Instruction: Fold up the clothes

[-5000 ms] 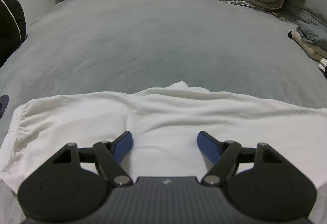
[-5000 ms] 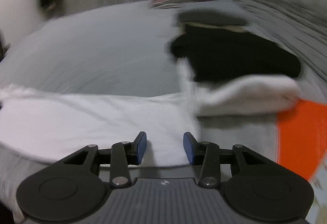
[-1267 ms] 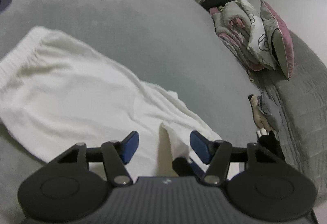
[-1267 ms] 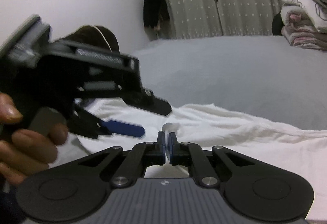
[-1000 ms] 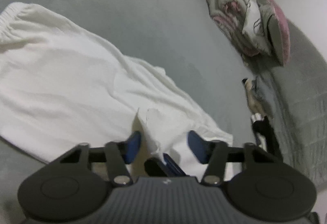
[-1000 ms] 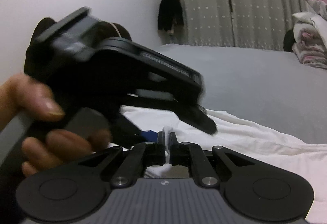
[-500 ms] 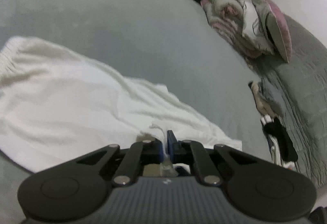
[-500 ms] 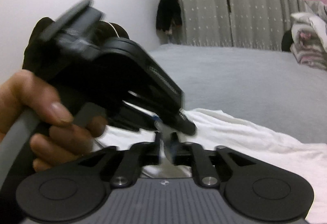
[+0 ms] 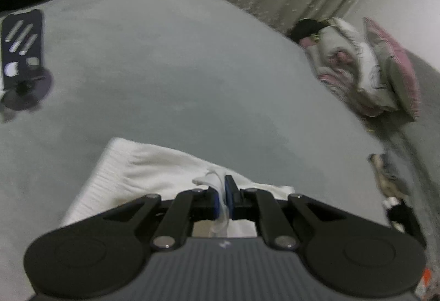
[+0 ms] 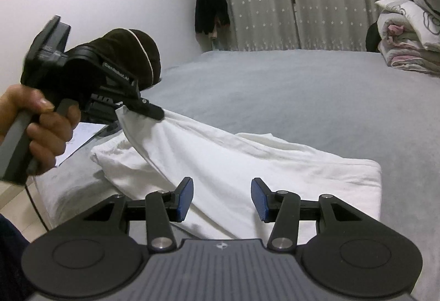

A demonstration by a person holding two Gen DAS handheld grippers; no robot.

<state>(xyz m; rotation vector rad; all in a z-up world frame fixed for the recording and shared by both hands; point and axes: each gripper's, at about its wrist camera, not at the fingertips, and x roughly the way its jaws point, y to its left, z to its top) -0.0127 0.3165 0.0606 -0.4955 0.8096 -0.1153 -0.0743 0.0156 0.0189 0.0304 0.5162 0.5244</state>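
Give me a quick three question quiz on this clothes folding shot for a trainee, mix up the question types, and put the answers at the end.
1. True or false: the left gripper is shut on the white garment.
2. Multiple choice: the right gripper is (A) clamped on the garment, (B) opening with its pads clear of the cloth, (C) holding a pillow.
3. Short answer: what surface does the garment lie on?

Key: 1. True; a pinch of cloth sits between its pads. 2. B. 3. The grey bed.
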